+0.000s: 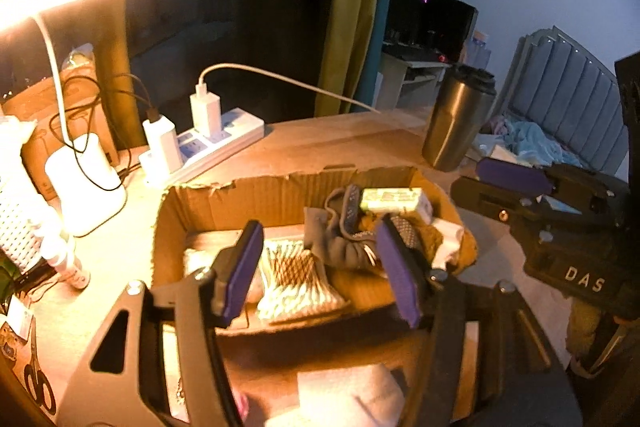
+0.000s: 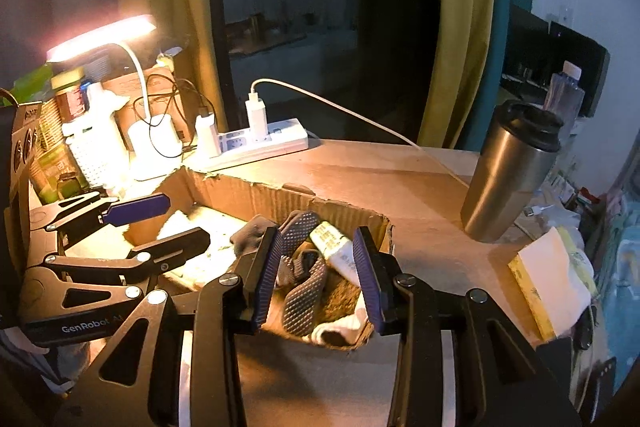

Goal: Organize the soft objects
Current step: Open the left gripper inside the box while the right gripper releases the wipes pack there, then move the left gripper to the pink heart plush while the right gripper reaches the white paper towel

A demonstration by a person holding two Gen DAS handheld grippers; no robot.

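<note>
- Socks [image 2: 298, 287] – a grey patterned tangle piled w/ other soft bits at the right end of the cardboard box [image 1: 224, 195], w/ a white sock [image 2: 340, 327] by the near wall and a brownish fuzzy thing [image 1: 430, 239] under them.
- Handling guess: super light, floppy, zero stiffness, so they'll drape and drag neighbours along. Not fragile, not slippery, knit prob grips the pads fine.
- Best spot imo = the bunched middle fold of the grey one, not a loose toe end, else it just unrolls.
- Striped cloth [image 1: 292, 279] lies flat-ish on the box floor toward the left end; it'd need a pinch on a raised fold.
- Tube/packet thing [image 2: 334, 249] sits on the pile near the box's right rear. It's stiffer, so avoid snagging it.
- Left gripper [image 1: 320, 267]: jaws wide, nothing in them, hovering over the box's near wall, aimed btwn cloth and pile.
- Right gripper [image 2: 318, 277]: also spread wide & empty, above the box's right end, straddling the grey socks, angled down.
</note>
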